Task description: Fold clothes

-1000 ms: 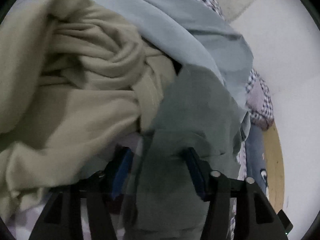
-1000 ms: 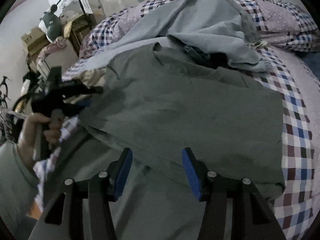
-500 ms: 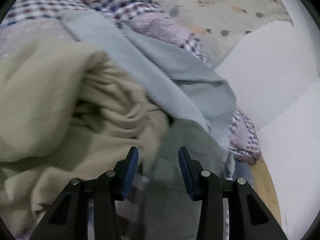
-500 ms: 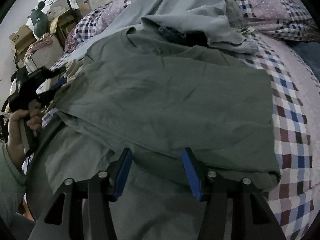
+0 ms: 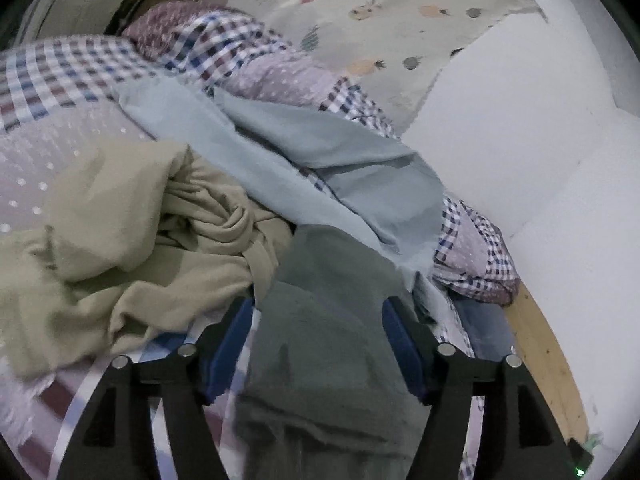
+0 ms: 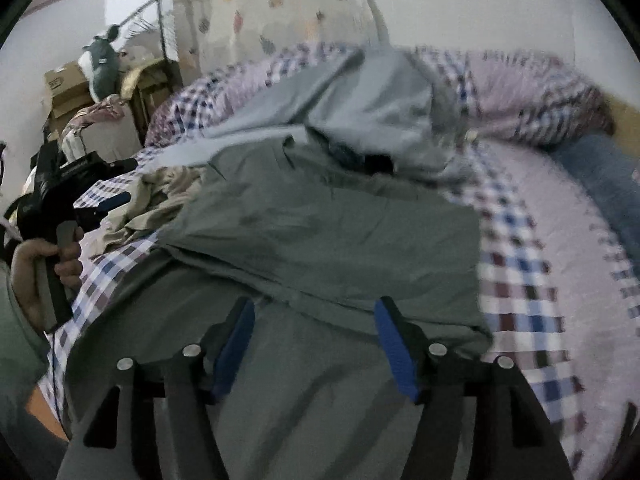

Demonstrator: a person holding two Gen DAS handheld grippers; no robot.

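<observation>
The checked bedspread (image 6: 520, 276) carries the whole pile, and more of it and the wall shows in both views than half a second ago, since both cameras have tipped back. The grey-green shirt (image 6: 328, 232) lies spread across its middle, partly folded over itself, its near edge under the right gripper (image 6: 314, 328). A pale blue garment (image 5: 280, 160) lies crumpled behind it, and a beige garment (image 5: 120, 248) is bunched at its left side. The left gripper (image 5: 318, 332), jaws wide with shirt cloth lying loose between them, has widened from its narrower earlier gap. The right gripper's jaws stand equally wide, gripping nothing.
</observation>
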